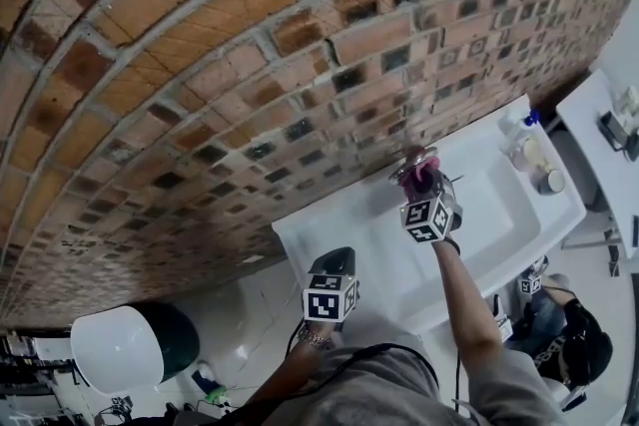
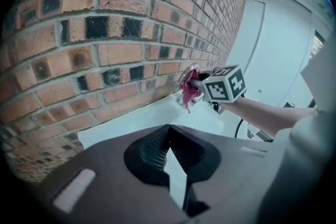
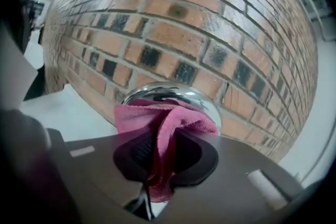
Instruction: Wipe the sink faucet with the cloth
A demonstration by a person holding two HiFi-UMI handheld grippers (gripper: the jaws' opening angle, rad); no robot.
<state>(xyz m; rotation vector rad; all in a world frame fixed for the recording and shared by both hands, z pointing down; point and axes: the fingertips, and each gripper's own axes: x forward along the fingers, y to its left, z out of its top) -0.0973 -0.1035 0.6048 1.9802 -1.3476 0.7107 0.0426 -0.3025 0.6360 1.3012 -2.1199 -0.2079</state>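
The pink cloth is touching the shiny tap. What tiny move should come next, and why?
Probably slide the right gripper a little sideways across the faucet, with the cloth pressed on it. The jaws are clamped on the cloth, and the cloth lies against the chrome top, so a short rub looks like the natural next step.

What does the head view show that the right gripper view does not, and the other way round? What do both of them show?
Only the head view: the left claw near the front edge of the white sink, apart from the faucet, and bottles at the sink's right end.
Only the right gripper view: the jaws of the right claw shut on the pink cloth, which lies against the faucet's shiny rounded top.
Both: the brick wall, the sink, and the cloth at the faucet.
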